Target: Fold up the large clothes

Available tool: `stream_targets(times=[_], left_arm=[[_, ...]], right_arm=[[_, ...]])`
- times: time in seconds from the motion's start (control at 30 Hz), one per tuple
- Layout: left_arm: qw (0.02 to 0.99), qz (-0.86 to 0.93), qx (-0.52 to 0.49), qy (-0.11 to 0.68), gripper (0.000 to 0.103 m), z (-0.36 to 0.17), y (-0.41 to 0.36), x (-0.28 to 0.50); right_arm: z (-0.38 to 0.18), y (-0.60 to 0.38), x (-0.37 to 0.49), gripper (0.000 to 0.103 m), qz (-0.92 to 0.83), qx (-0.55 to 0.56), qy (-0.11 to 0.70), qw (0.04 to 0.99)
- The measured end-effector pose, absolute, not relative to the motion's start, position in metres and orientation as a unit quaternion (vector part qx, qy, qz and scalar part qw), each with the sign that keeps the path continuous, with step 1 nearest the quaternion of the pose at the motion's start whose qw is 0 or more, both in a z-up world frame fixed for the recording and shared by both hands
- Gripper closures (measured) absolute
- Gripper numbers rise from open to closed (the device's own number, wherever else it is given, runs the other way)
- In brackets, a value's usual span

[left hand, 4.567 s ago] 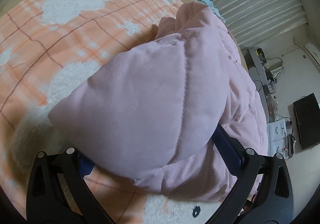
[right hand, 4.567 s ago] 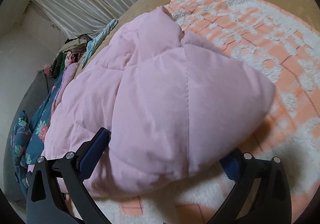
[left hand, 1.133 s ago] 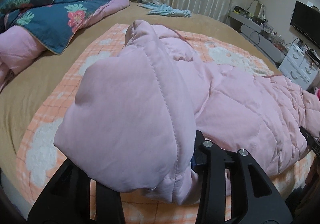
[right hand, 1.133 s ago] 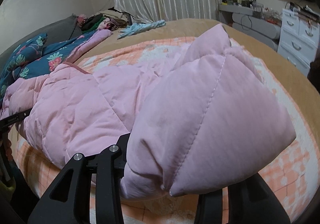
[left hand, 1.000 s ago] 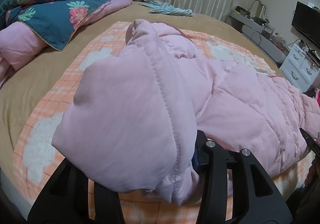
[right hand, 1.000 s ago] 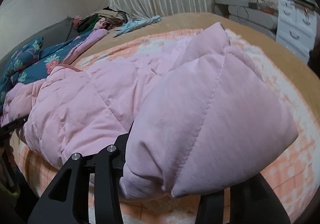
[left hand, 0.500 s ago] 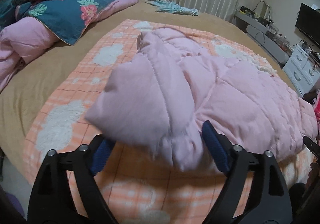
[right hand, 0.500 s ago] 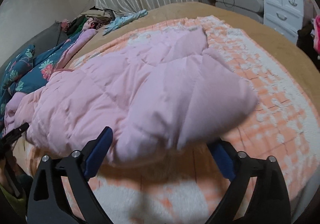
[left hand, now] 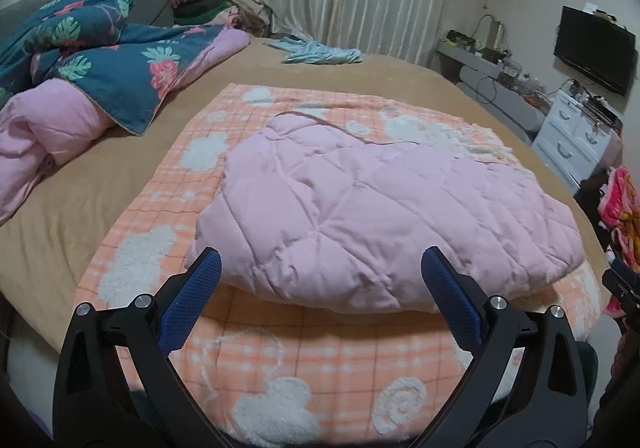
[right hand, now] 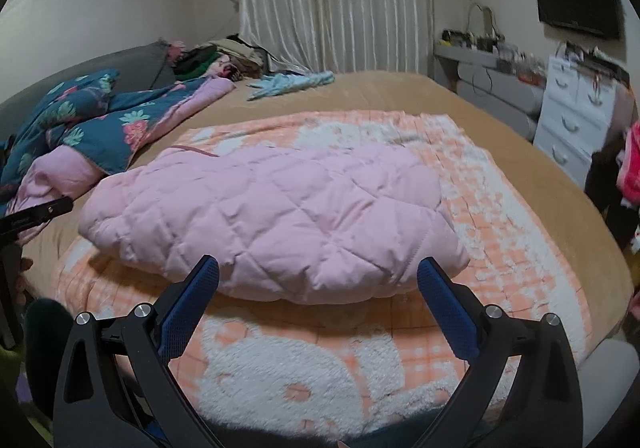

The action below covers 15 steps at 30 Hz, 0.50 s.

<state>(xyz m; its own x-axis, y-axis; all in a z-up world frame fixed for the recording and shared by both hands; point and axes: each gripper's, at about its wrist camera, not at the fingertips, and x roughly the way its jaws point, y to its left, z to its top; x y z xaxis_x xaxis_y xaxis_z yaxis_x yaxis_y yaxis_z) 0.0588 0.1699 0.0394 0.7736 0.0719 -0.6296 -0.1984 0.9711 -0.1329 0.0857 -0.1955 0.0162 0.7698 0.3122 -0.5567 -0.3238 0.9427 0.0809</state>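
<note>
A pink quilted padded jacket point(left hand: 372, 208) lies folded in a thick bundle on an orange-and-white checked blanket point(left hand: 280, 368) on the bed. It also shows in the right wrist view point(right hand: 280, 216). My left gripper point(left hand: 320, 268) is open and empty, just short of the bundle's near edge. My right gripper point(right hand: 318, 272) is open and empty, also just in front of the bundle, above the blanket point(right hand: 300, 364).
A blue floral duvet point(left hand: 112, 60) with pink lining is heaped at the left of the bed. A light blue garment point(left hand: 320, 54) lies at the far side by the curtains. White drawers point(left hand: 576, 136) and a wall TV point(left hand: 592, 52) stand at the right.
Both grippers opened and let go of the jacket's corners, then drew back. The jacket dropped flat onto the blanket as a folded bundle.
</note>
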Motion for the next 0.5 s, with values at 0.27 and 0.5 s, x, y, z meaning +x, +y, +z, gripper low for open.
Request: stream_targets(times=[0.27,0.5], left_arm=[[0.938,0.047,-0.099,0.328,0.009,0.035,0.145,0.032],[0.937,0.02,-0.091,0.338,0.009,0.021,0.119,0.012]], right_arm=[[0.027,-0.18,0.049,0.004,0.169,-0.007,0.276,0.946],[0.022,-0.168,0.03,0.004,0.172,0.005,0.283,0.943]])
